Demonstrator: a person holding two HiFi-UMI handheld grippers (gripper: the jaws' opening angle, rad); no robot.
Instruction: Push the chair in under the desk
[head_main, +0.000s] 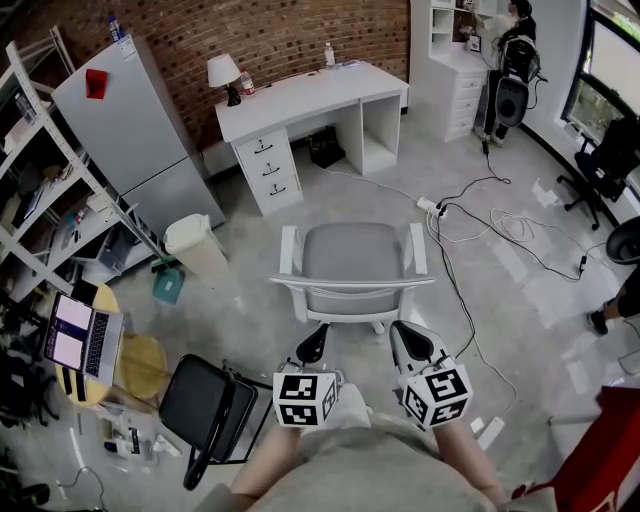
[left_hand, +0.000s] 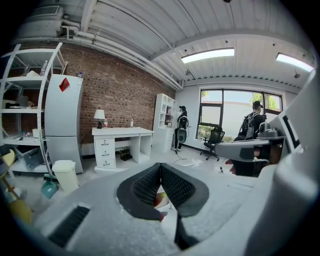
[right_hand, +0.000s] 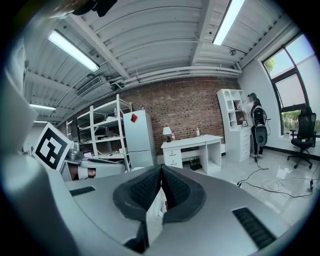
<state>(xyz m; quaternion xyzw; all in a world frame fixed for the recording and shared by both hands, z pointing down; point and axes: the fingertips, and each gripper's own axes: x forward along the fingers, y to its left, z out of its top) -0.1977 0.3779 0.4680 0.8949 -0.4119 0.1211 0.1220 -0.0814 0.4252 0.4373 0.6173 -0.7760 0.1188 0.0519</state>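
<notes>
A white-framed chair (head_main: 352, 262) with a grey seat stands on the floor, its back toward me. It faces the white desk (head_main: 310, 95) against the brick wall, some way off from it. My left gripper (head_main: 313, 345) is shut and empty, just behind the chair's back at the left. My right gripper (head_main: 405, 342) is also shut with nothing in it, behind the chair's back at the right. Whether either touches the chair is unclear. Past the shut left gripper (left_hand: 160, 167) stands the desk (left_hand: 120, 131). Beyond the shut right gripper (right_hand: 161, 171) the desk (right_hand: 192, 142) shows too.
A grey fridge (head_main: 135, 125) and a white bin (head_main: 195, 245) stand left of the desk. A black folding chair (head_main: 205, 410) lies at my left. Cables and a power strip (head_main: 432, 207) run over the floor at the right. A person (head_main: 515, 45) stands at the far shelf.
</notes>
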